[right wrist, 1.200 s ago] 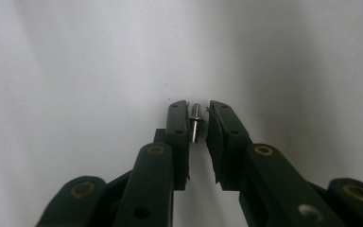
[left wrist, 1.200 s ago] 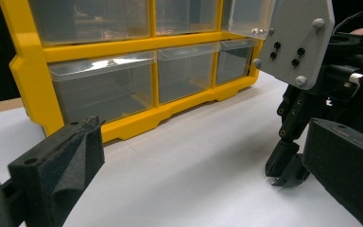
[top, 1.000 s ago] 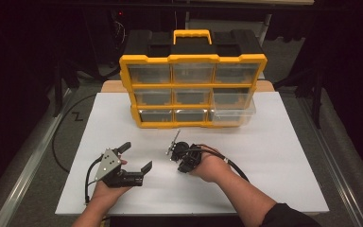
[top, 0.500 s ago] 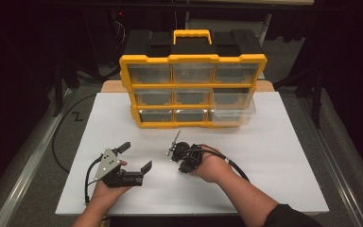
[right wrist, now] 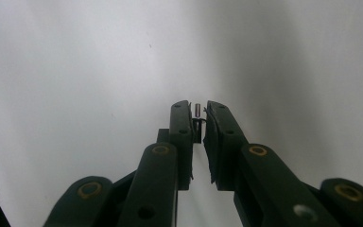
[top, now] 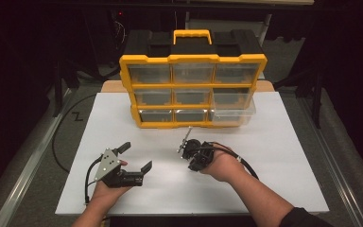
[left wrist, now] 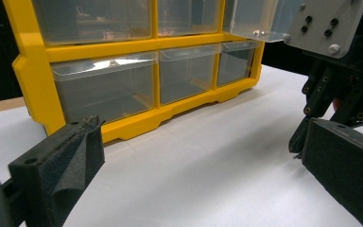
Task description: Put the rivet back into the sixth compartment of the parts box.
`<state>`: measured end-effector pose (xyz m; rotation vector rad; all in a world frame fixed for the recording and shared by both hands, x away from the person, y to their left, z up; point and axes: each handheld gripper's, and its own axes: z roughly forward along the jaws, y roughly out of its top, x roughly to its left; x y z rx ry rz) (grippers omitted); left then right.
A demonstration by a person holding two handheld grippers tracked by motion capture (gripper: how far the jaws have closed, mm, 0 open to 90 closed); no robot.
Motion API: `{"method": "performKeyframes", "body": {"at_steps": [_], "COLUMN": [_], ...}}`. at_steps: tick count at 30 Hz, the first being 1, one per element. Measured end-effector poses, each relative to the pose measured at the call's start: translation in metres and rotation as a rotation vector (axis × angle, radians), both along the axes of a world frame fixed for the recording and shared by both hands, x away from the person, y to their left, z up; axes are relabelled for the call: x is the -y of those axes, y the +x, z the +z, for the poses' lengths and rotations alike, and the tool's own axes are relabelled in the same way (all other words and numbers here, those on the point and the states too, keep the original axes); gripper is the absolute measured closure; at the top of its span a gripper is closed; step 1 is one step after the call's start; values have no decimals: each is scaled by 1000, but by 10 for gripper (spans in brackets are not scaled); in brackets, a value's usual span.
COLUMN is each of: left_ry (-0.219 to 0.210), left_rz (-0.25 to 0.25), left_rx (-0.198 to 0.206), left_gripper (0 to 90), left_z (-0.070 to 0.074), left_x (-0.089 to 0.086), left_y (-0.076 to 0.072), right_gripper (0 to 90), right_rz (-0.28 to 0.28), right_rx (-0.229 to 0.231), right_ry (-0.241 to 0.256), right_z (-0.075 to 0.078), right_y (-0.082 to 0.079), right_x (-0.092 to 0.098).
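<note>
A tiny metal pin (right wrist: 197, 109) lies on the white tabletop. My right gripper (right wrist: 197, 105) points down at it, jaws a narrow gap apart, the pin between the tips with a sliver of white on each side. From above, the right gripper (top: 184, 150) is near the table's middle, in front of the yellow organizer (top: 193, 86). My left gripper (top: 136, 156) is held at the front left, wide open and holding nothing. In its own view the left gripper (left wrist: 203, 125) faces the organizer's (left wrist: 33, 61) clear drawers, with the right gripper (left wrist: 345, 85) off to the right.
The organizer stands at the back of the white board (top: 283, 156), black handle side behind. Its lower right clear drawer (top: 234, 113) is pulled out toward me. Black cables trail from both grippers. A metal rail (top: 23, 179) runs along the left edge.
</note>
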<state>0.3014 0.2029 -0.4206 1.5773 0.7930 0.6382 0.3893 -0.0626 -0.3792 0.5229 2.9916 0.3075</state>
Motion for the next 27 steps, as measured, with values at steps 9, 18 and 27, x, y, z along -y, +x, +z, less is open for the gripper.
{"method": "performKeyframes", "body": {"at_steps": [9,18,27], "left_ry": [2,2,1], "left_rz": [-3,-5,-7], "left_rx": [1,1,1], "left_gripper": [8,8,8], "left_z": [0,0,0], "left_x": [1,1,1], "left_y": [0,0,0], "right_gripper": [839,839,839], "right_rz": [-23,-35,-70], "right_rx": [2,6,5], "right_ry": [-13,-21,-40], "right_z": [3,4,7], "right_y": [-1,-1,-1], "right_x": [20,35,53]}}
